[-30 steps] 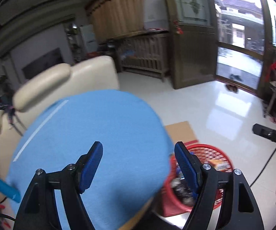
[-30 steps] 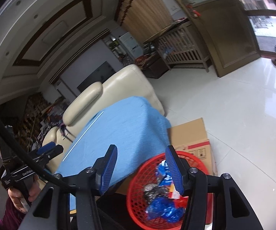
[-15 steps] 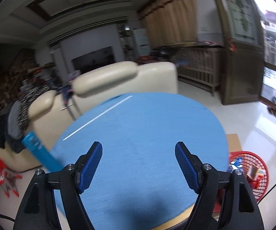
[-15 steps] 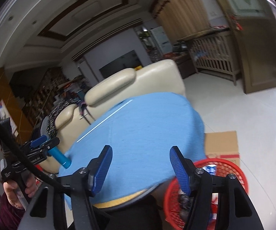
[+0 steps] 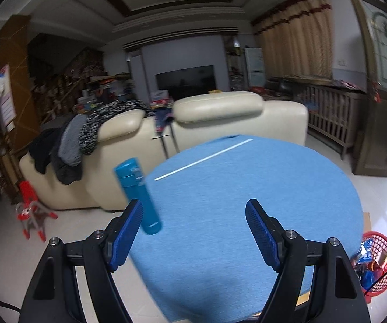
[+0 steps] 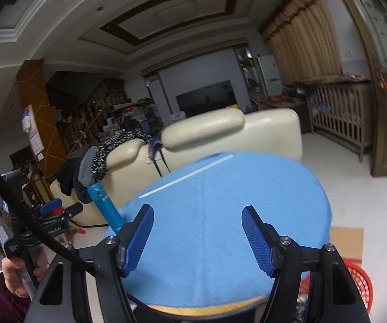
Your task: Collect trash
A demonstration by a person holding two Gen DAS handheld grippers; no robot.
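A blue cylindrical can [image 5: 139, 196] stands at the left edge of a round table with a blue cloth [image 5: 247, 215]. It is just beyond my left gripper's left finger. My left gripper [image 5: 194, 235] hangs open over the cloth with nothing between its fingers. In the right wrist view the can [image 6: 104, 206] is left of my right gripper [image 6: 197, 239]. That gripper's jaws are opening, with only bare cloth [image 6: 220, 215] behind them. A red basket [image 5: 379, 266] of wrappers sits on the floor at the lower right.
A cream sofa [image 5: 220, 118] draped with clothes stands behind the table. A cardboard box [image 6: 347, 239] lies next to the red basket [image 6: 360, 282]. A hand [image 6: 18, 271] holds the left gripper's handle at the far left. A white strip [image 5: 204, 158] marks the cloth.
Both views have swung left and up, from the basket to the table top and sofa. The blue can has come fully into view. The right jaws have spread wider.
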